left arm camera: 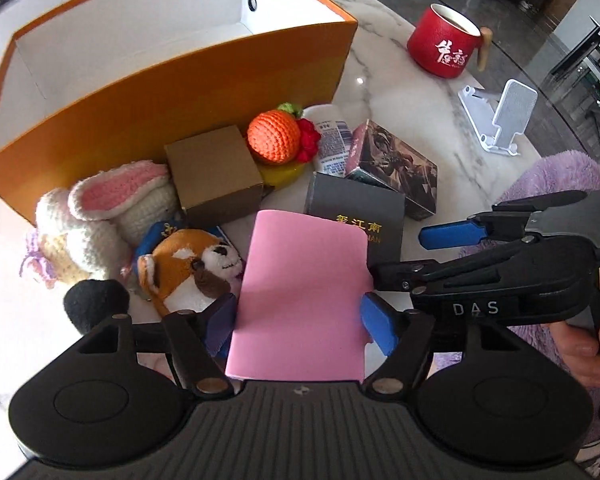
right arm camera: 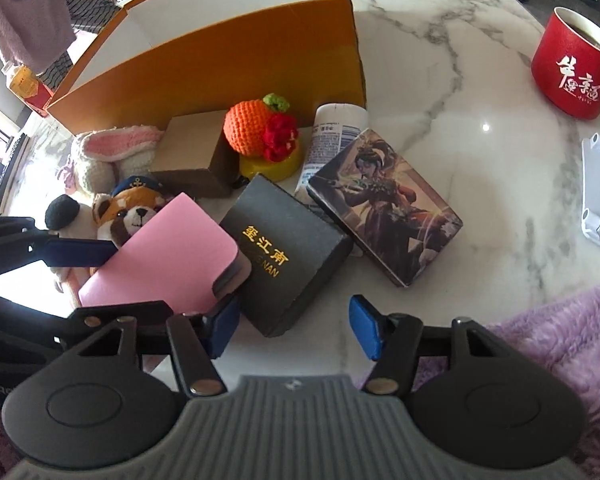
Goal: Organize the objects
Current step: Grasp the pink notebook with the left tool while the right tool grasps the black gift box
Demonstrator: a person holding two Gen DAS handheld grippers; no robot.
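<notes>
One large orange box [left arm camera: 172,92] with a white inside stands open at the far left of the marble table [left arm camera: 412,120]; the part of its interior that shows holds nothing. A red mug [left arm camera: 446,42] sits far right, with what looks like liquid inside.

Near the box's front wall lies a cluster: a crocheted bunny [left arm camera: 100,204], a brown carton [left arm camera: 216,172], a crocheted orange [left arm camera: 274,138] on a yellow dish, a white tube [left arm camera: 332,140], an illustrated box [right arm camera: 384,208], a black box [right arm camera: 292,256] with gold lettering, and a red panda plush [left arm camera: 192,268].

The left gripper [left arm camera: 300,320] clamps a pink notebook [left arm camera: 300,300] between its blue pads [left arm camera: 376,328], one on each long edge, lifted over the plush and the black box's near-left corner.

Only the left wrist view shows a white phone stand [left arm camera: 500,120] whole, and the person's hand on the right gripper's handle. Only the right wrist view shows the notebook's grey inner layer and the illustrated box's cover.

The right gripper [right arm camera: 296,328] is spread wide, holding nothing, hovering over the near corner of the black box, just right of the notebook.
</notes>
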